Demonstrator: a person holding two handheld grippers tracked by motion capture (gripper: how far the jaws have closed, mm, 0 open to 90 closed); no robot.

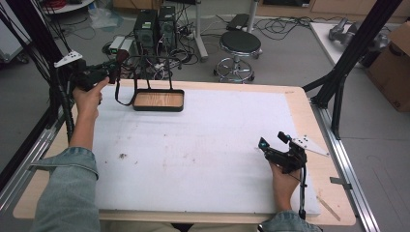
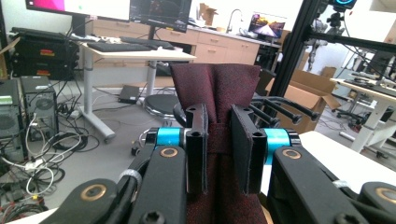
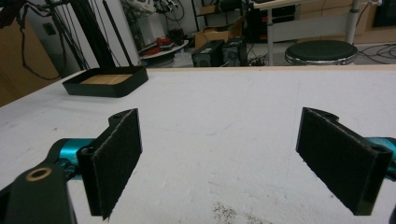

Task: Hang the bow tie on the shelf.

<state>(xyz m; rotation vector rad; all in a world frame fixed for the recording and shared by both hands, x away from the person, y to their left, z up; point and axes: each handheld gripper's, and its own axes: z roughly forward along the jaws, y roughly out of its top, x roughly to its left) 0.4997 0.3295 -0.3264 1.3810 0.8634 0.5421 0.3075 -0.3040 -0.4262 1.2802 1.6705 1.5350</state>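
Observation:
A dark red woven cloth (image 2: 217,91) stands up between the jaws of my left gripper (image 2: 218,149), which is shut on it. In the high view that left gripper (image 1: 114,72) hovers off the table's far left corner, with the cloth's (image 1: 121,56) end just left of a black wire rack (image 1: 152,65). The rack rises from a black tray (image 1: 158,108) with a wooden floor. Black prongs (image 2: 282,108) of the rack lie just right of the cloth. My right gripper (image 1: 273,140) rests low at the table's right side, open and holding nothing (image 3: 219,158). The tray (image 3: 100,87) lies far off to its left.
A white mat (image 1: 203,145) covers the wooden table, with a small speck of debris (image 1: 122,155) at its left. Beyond the far edge stand a round stool (image 1: 239,46) and computer towers (image 1: 154,26). Black frame posts (image 1: 348,58) rise at the right, near a cardboard box (image 1: 394,67).

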